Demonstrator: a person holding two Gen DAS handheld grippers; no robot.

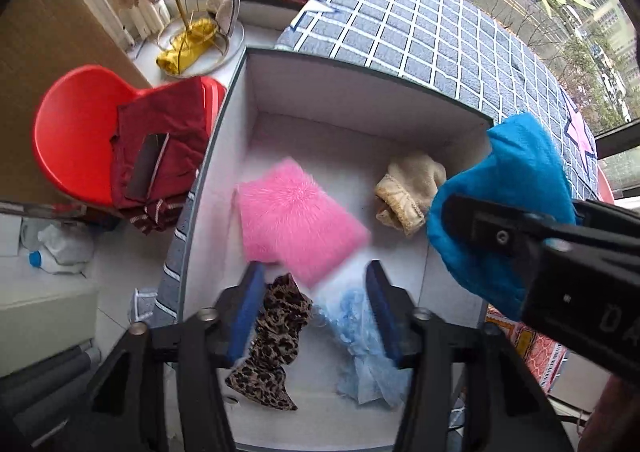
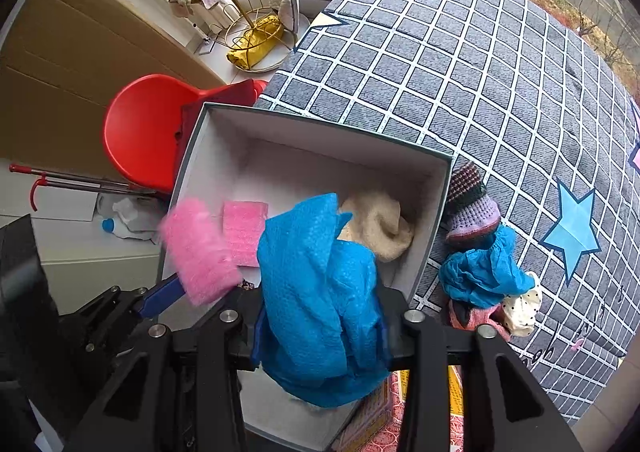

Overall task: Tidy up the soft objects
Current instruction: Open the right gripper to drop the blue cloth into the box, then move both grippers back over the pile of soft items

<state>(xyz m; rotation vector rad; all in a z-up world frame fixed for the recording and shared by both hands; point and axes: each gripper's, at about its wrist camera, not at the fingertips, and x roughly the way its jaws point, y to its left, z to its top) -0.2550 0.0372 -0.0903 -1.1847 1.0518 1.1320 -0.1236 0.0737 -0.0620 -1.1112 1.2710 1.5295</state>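
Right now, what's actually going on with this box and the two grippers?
A person is sorting soft items into a white box with two handheld grippers. The right gripper is clamped on a blue cloth above the box. The left gripper stands open, nothing between its pads, with a fluffy pink piece blurred just beyond it. A beige cloth, leopard-print fabric and pale blue item already lie inside.

Red chair point(image 1: 72, 132) at the bed's left edge, dark phone point(image 1: 146, 166) on it (lying on red cloth). Gold wire rack point(image 2: 256, 24) on the windowsill.
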